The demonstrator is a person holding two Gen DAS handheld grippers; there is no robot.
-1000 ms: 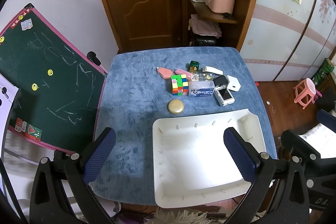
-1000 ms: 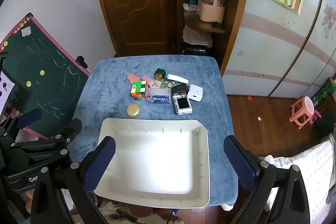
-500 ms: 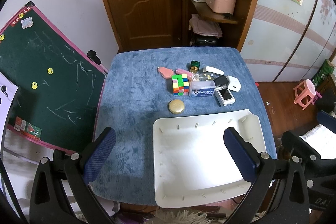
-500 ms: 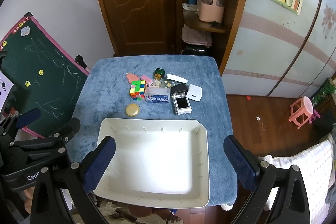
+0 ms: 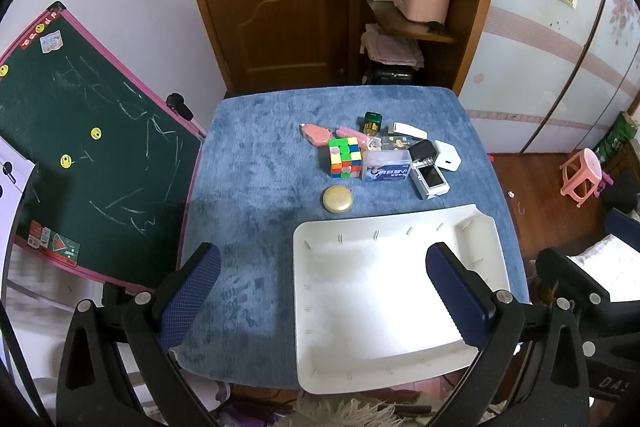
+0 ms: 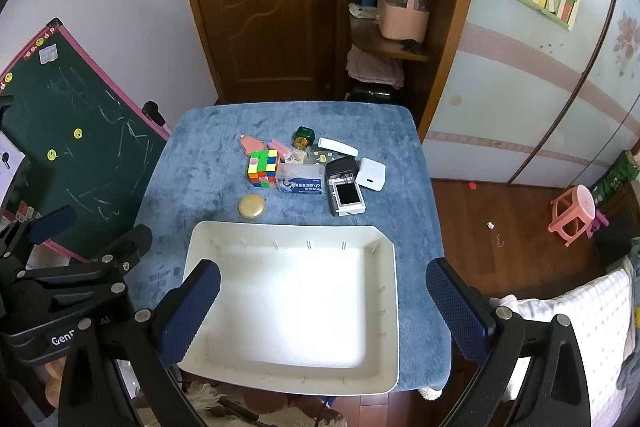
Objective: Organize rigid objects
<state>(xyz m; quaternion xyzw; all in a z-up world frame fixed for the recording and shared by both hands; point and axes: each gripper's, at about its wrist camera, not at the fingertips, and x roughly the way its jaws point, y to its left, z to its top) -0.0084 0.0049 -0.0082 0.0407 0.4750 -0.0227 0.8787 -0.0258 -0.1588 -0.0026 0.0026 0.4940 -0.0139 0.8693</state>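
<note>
Now your tongs hang spread, gripping nothing.
Left tongs point(image 5: 322, 293) and right tongs point(image 6: 322, 307) hover above the white tray point(image 6: 390, 267); the cube point(image 6: 263, 168) sits beyond.

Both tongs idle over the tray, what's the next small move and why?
Probably advance the left tongs toward the gold round tin: both tongs are open and empty, the white tray holds nothing, and the tin sits alone, nearest the tray rim, apart from the clutter.

Brown wooden door point(image 6: 260, 3), corner shelf point(image 6: 394, 47) (cluttered), green chalkboard point(image 5: 80, 131), wood floor point(image 6: 500, 211)
</note>
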